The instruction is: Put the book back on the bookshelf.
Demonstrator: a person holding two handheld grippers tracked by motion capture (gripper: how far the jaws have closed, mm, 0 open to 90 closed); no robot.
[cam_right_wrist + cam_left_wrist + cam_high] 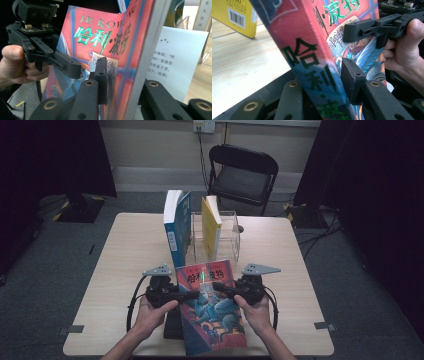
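Both grippers, left (192,295) and right (219,289), are clamped on the red book (212,307) (near side of the clear stand (220,232)); next we slot it upright there.

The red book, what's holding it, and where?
Both grip the red book. The left hand-held gripper pinches its spine edge; the right hand-held gripper pinches the opposite, page-side edge, one jaw on the front cover.

A recording studio or lab room: black curtains (50,155) hang on both sides, cables (320,232) trail over grey carpet (45,270), tape marks (75,329) sit at the surface (125,255), and a folding chair (243,172) stands beyond.
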